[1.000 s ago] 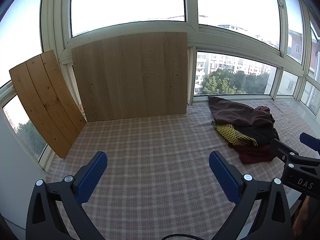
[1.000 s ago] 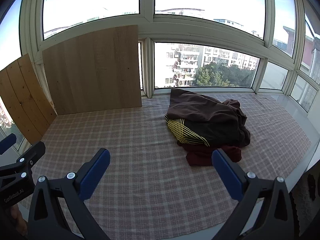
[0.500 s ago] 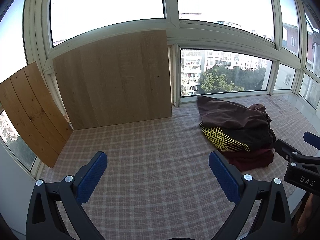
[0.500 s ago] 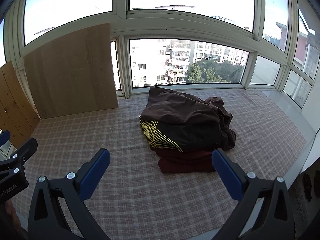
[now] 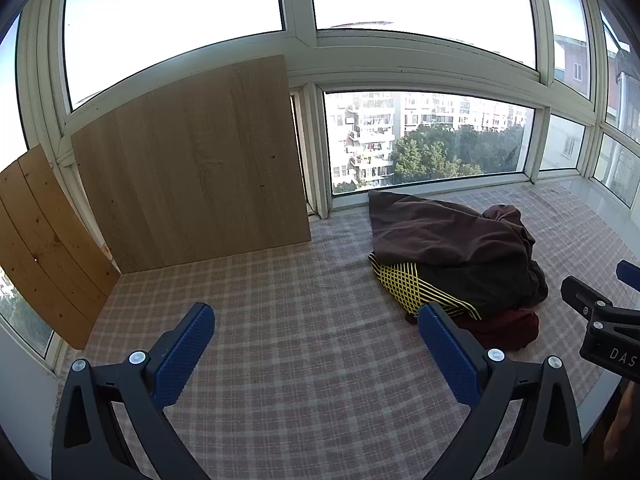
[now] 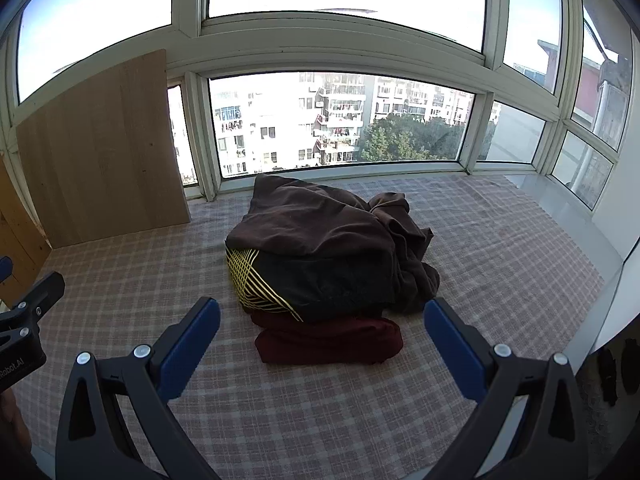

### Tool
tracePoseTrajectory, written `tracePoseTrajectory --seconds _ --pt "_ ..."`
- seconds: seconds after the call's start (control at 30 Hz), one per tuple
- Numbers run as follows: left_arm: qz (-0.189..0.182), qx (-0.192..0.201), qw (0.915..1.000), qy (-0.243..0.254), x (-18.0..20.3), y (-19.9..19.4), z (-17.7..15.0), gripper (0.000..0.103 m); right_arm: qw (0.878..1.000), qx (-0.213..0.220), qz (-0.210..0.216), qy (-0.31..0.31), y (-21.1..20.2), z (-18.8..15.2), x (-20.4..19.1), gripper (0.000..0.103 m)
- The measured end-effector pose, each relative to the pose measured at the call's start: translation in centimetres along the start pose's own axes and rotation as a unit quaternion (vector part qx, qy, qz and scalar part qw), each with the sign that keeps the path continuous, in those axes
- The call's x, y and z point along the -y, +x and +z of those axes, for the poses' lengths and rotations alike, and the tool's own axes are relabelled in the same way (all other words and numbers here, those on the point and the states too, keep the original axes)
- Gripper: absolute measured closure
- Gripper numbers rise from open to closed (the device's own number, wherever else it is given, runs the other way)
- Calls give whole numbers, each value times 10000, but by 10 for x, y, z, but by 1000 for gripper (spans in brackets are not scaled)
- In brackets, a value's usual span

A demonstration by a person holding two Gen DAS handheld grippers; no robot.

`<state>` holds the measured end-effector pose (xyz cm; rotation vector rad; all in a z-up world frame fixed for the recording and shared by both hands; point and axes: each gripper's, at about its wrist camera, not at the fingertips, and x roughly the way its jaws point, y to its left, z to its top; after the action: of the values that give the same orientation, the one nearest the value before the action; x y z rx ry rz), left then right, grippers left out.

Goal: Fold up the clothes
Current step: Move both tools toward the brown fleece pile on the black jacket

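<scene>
Comparing views, we find the wooden board (image 5: pixel 192 168) displaced leftward. Our left gripper (image 5: pixel 316 344) hangs spread and empty; the clothes pile (image 6: pixel 324 264) now lies nearer, on the checked cloth (image 6: pixel 500 264) ahead of the spread right gripper (image 6: pixel 322 340).

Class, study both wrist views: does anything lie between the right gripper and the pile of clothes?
Nothing visible does. Only bare checked cloth separates the open right gripper from the clothes pile.

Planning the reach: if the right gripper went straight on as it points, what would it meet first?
Probably the pile of clothes, likely its dark red bottom garment; the open right gripper frames it, though depth is unclear.
</scene>
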<state>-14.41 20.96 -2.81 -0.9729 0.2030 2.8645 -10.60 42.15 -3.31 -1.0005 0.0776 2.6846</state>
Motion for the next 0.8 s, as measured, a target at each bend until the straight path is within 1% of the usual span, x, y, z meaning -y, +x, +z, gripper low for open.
tracePoseTrajectory --seconds 0.1,0.27,0.33,0.53,0.67,0.8 --pt "-22 -33 10000 69 13 10 5 0 10000 6 -48 53 10 2 19 0" --pt "-73 -63 9998 187 34 30 14 0 9999 23 60 151 32 11 61 0" --pt "-104 -75 9996 262 44 39 19 0 9998 -7 77 170 44 15 77 0" --pt "-313 -170 9980 521 76 73 33 0 9996 -141 -88 221 89 23 125 0" --pt "-394 -279 9971 586 91 92 38 0 9994 -285 134 109 122 23 149 0" --pt "-437 -383 9963 630 99 109 40 0 9982 -392 445 -54 157 24 161 0"
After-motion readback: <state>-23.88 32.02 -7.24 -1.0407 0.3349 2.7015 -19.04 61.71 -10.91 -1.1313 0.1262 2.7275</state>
